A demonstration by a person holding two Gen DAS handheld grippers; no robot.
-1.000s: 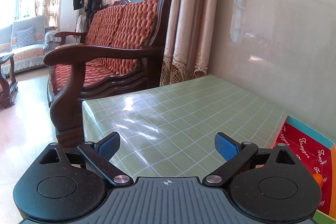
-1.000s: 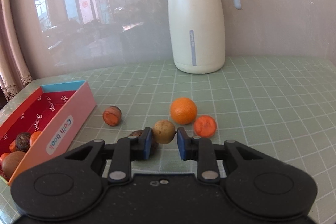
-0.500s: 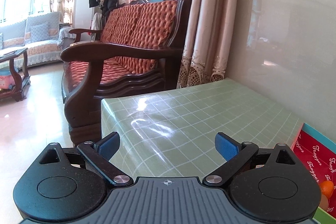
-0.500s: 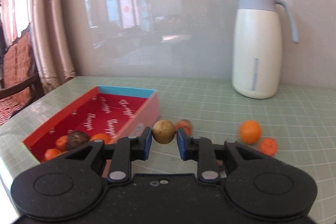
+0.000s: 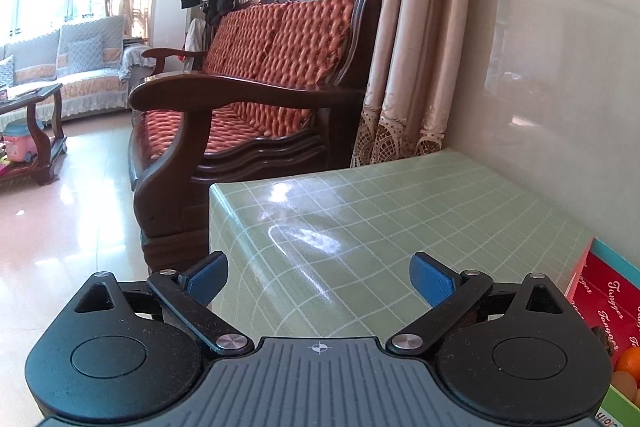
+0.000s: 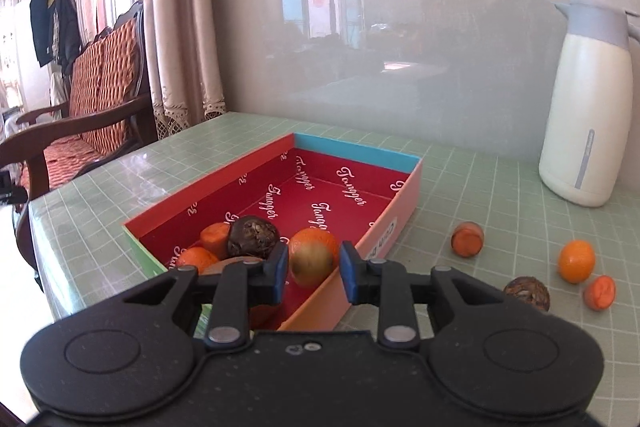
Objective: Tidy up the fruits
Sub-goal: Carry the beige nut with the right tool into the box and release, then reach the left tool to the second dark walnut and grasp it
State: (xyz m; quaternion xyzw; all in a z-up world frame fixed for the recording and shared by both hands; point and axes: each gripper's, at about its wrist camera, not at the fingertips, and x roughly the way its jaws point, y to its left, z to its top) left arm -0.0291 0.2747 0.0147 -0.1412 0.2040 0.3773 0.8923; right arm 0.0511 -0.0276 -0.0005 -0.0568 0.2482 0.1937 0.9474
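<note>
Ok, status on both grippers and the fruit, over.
Right gripper over red box, tan fruit between its pads. Left gripper open, empty. Four fruits on table.

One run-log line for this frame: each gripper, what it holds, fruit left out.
right gripper: shut on tan fruit, over red box | left gripper: open, empty | outside box: four fruits

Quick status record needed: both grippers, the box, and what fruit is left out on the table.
right gripper: shut on tan fruit, over the box
left gripper: open, holding nothing, above the table
box: red inside, several fruits at its near end
loose fruit: orange, two orange-red pieces, dark brown fruit
</note>
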